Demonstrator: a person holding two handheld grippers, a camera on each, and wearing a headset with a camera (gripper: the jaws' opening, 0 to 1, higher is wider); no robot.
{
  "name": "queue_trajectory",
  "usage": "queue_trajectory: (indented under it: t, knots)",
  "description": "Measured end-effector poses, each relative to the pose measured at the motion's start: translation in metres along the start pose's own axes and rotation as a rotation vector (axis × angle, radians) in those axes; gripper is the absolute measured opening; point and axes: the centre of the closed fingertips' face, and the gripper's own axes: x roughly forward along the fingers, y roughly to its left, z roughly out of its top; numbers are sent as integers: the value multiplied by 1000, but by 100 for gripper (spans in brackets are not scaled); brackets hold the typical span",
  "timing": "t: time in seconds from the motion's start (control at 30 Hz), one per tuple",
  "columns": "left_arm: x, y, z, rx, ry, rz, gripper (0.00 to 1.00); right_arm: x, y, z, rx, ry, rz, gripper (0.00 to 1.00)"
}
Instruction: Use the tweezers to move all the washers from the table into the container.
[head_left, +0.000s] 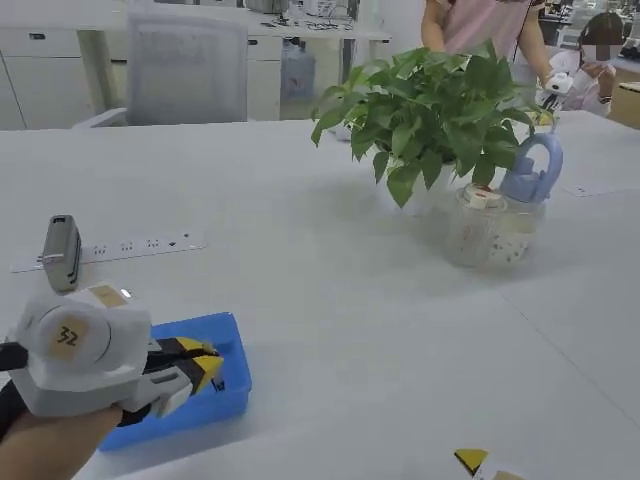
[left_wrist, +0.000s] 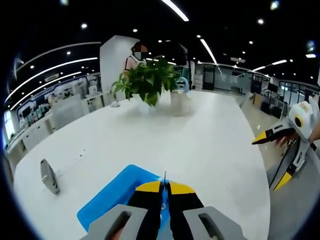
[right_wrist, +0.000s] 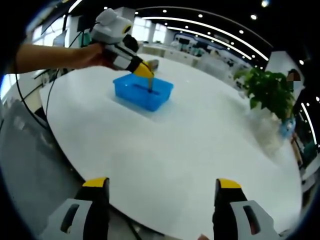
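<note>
Two grippers hover over a white surface (head_left: 380, 300). The left gripper (head_left: 205, 365) has its fingers pressed together, pinching tweezers (right_wrist: 150, 84) that point down into the blue container (right_wrist: 159, 96). The right gripper (right_wrist: 161, 183) has its fingers spread wide and empty.

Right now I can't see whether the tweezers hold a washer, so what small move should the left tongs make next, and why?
Probably ease the left tongs slightly, in place: they grip the tweezers, whose tip points down into the blue container, so anything held would drop inside. A washer at the tip is too small to tell.
</note>
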Motion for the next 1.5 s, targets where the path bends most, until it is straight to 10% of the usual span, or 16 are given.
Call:
queue_trajectory:
  t: [0.5, 0.67, 0.93, 1.13, 1.5]
  knots:
    - [-59, -30, 47, 41, -112, -55, 0, -2, 17, 11, -48, -22, 98, 86]
    - [-75, -46, 48, 70, -105, -97, 0, -6, 16, 65, -73, -139, 155, 80]
    - [-103, -67, 60, 81, -136, -178, 0, -11, 41, 145, -24, -287, 380, 60]
    - [-122, -85, 75, 85, -174, -261, 0, -9, 70, 170, -54, -292, 565, 37]
    - [-138, -94, 69, 90, -150, -316, 0, -13, 104, 190, -139, -287, 685, 17]
